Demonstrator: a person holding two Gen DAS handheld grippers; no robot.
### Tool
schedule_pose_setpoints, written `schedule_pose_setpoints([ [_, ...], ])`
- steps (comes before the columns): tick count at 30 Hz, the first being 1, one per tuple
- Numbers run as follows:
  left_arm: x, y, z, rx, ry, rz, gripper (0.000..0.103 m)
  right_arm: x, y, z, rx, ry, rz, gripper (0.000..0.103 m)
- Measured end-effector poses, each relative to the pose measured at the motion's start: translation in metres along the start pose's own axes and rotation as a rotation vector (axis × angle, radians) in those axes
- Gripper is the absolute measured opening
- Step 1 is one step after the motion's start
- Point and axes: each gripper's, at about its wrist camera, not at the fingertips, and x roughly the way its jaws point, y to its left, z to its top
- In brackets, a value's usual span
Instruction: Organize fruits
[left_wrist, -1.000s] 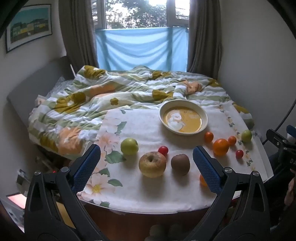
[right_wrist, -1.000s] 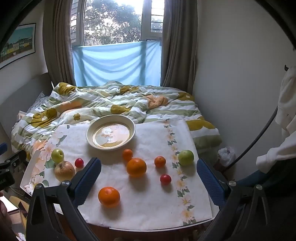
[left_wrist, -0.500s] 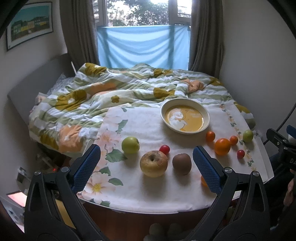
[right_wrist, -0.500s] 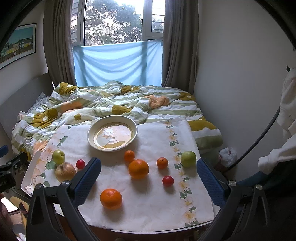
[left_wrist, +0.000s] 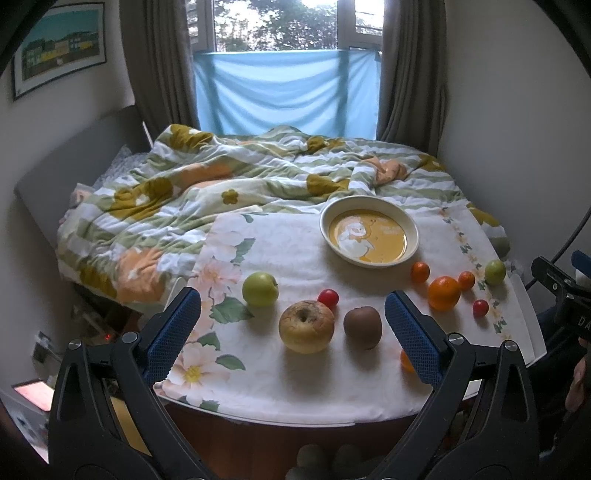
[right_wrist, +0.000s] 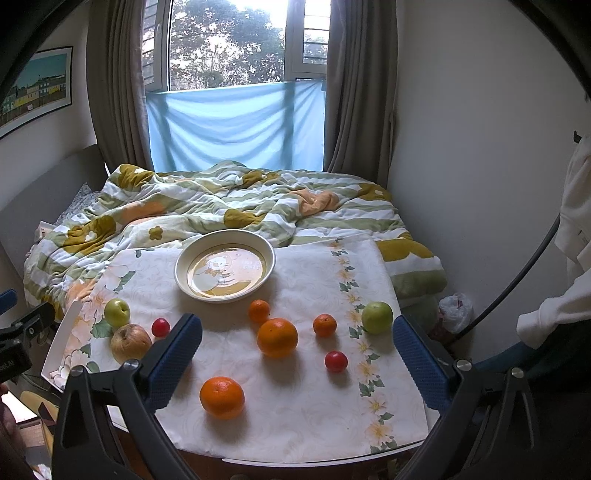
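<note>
A cream plate (left_wrist: 413, 230) (right_wrist: 181, 258) with an orange bear print sits empty at the back of the flowered cloth. In the left wrist view a green apple (left_wrist: 259, 289), a bruised yellow apple (left_wrist: 306, 326), a red cherry tomato (left_wrist: 328, 297) and a kiwi (left_wrist: 362, 326) lie near the front. My left gripper (left_wrist: 291, 325) hangs open above them, holding nothing. In the right wrist view several oranges (right_wrist: 277, 337), a second green apple (right_wrist: 376, 317) and a red tomato (right_wrist: 335, 360) are spread out. My right gripper (right_wrist: 297, 354) is open and holds nothing.
The table (left_wrist: 295, 402) stands against a bed with a green and yellow quilt (left_wrist: 236, 181). A wall runs close on the right. A white plastic bag (right_wrist: 456, 308) lies on the floor by the table's right side. A person's white sleeve (right_wrist: 554, 314) shows at far right.
Both grippers have risen and drawn slightly back, so the table sits a little lower in each view. No fruit has moved and both grippers stay open.
</note>
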Motion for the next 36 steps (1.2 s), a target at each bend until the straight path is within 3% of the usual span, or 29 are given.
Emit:
schedule_pose_setpoints([
  [36, -0.003, 0.005, 0.003, -0.004, -0.002, 0.002, 0.103, 0.006, 0.012, 0.006, 0.001, -0.001, 0.017, 0.103],
])
